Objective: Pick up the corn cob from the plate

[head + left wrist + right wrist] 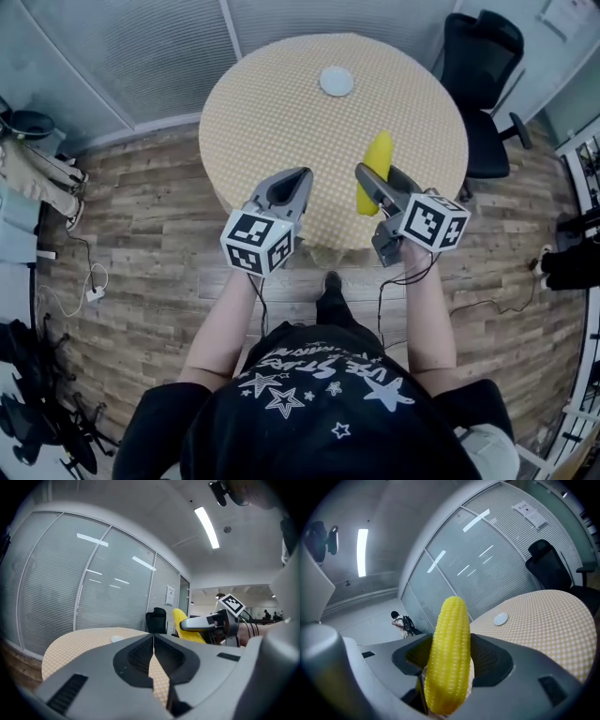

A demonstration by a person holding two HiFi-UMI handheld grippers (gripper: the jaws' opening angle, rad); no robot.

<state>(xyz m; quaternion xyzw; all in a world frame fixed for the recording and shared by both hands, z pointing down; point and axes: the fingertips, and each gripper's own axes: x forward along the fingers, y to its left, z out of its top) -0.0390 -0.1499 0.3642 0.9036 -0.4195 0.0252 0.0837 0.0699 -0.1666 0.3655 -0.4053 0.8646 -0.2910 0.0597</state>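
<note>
Office with blind-covered glass walls and wood floor (pixel 141 216); round table (pixel 272 112) under a yellow checked cloth, chair (pixel 483 56) behind it. Plate (pixel 336 81) lies at the table's far side, bare. Cob (pixel 378 155) is off the plate and well apart from it, above the table's near right part. Right gripper (pixel 373 192) is clenched on the cob; in the right gripper view both jaws press its lower half and its tip stands out past them. Left gripper (pixel 298 176) hangs above the table's near edge, jaws together with nothing between them. Judgement: the pick-up appears done, the cob grasped and raised clear of plate and cloth; nothing of the task seems left except keeping the hold.
</note>
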